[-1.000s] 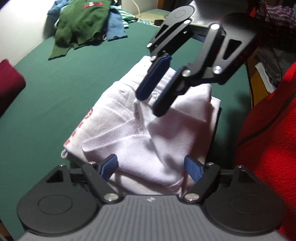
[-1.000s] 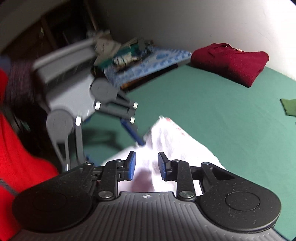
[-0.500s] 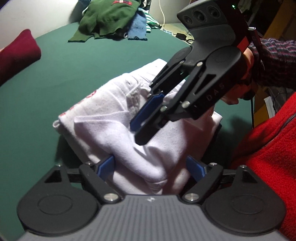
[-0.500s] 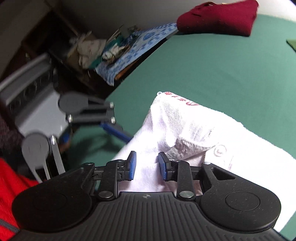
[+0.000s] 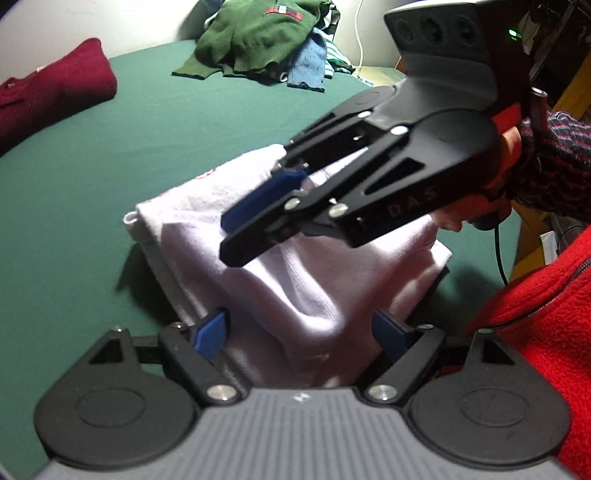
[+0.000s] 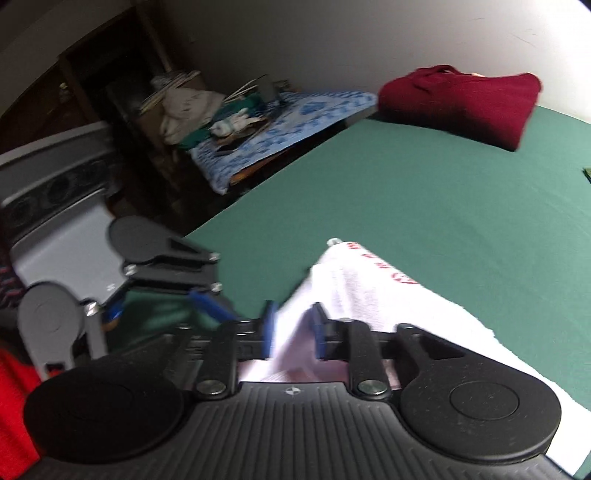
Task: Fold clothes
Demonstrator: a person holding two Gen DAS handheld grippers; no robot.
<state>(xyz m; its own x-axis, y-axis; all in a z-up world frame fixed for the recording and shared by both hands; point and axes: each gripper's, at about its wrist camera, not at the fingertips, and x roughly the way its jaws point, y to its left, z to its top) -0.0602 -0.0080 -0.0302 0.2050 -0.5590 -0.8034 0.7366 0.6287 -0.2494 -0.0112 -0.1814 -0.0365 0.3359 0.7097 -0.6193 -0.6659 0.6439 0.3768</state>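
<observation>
A folded white garment with red print [image 5: 332,273] lies on the green table [image 5: 147,147]. My left gripper [image 5: 301,332] stands open and wide, its blue pads on either side of the garment's near end, and the cloth fills the gap. My right gripper [image 5: 231,236] reaches in from the right, just over the top of the garment. In its own view the right gripper [image 6: 294,328] has its jaws opening, with a ridge of the white garment [image 6: 388,295] in the gap and the pads not pressing. The left gripper [image 6: 162,310] shows there at the table's edge.
A folded maroon garment [image 5: 55,96] lies at the far left of the table. A pile with a green sweater [image 5: 258,33] and a blue garment sits at the back. A person's red fleece [image 5: 535,332] is close on the right. A cluttered side table [image 6: 277,125] stands beyond the edge.
The right gripper has come lower and closer over the white garment, and its pads stand a little wider apart. The left gripper has rolled but still straddles the garment's near end.
</observation>
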